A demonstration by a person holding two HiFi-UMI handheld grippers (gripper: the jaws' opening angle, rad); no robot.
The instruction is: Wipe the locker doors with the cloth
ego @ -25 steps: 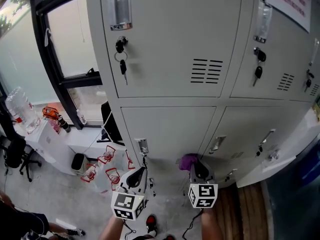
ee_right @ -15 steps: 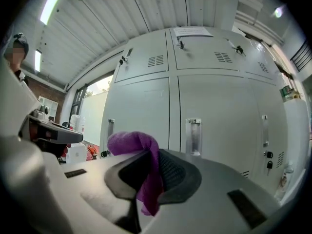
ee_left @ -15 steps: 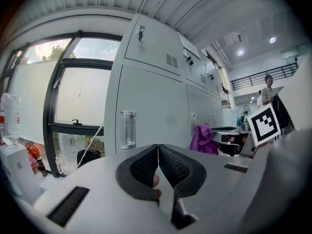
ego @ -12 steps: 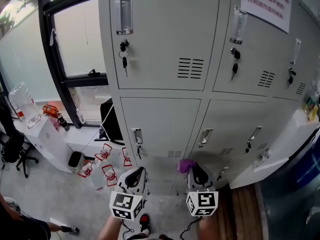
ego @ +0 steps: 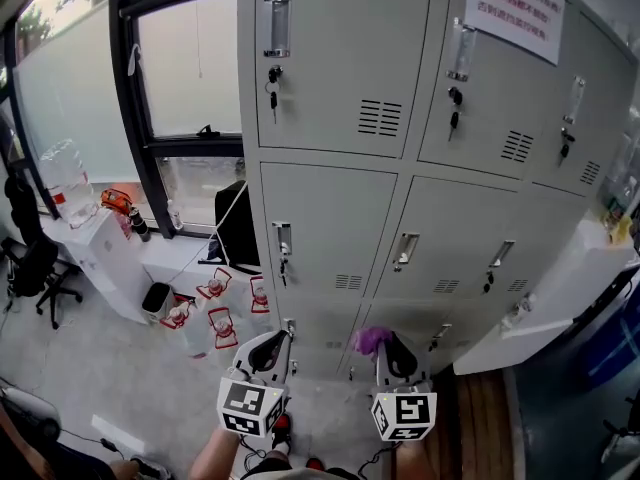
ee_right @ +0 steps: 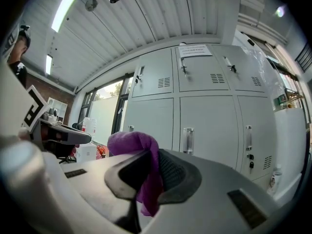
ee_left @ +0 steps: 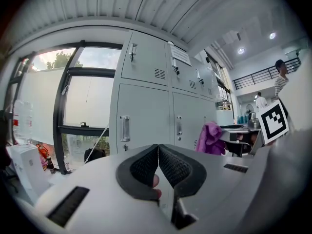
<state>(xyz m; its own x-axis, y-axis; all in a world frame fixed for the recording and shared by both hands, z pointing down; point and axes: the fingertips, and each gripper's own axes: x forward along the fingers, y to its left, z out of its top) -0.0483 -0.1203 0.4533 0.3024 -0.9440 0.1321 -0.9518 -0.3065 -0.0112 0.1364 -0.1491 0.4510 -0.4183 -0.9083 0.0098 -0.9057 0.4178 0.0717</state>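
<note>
Grey locker doors (ego: 330,233) stand ahead in rows, with handles and keys hanging in the locks. My right gripper (ego: 392,348) is low at the bottom centre, shut on a purple cloth (ego: 369,340) that bunches at its tip. The right gripper view shows the cloth (ee_right: 141,157) pinched between the jaws, well short of the lockers (ee_right: 204,116). My left gripper (ego: 268,353) sits beside it to the left, shut with nothing in it. In the left gripper view its pads (ee_left: 173,167) meet, and the purple cloth (ee_left: 209,138) shows to the right.
A black-framed window (ego: 180,118) is left of the lockers. Below it are a white cabinet (ego: 100,253) with a water jug (ego: 68,180), red-white items (ego: 215,303) on the floor and a black chair (ego: 35,268). A paper notice (ego: 512,10) hangs on an upper door.
The view has drawn back and tilted up from the lockers: more door rows show and they look smaller. Both grippers stay low, the right still shut on the cloth.
</note>
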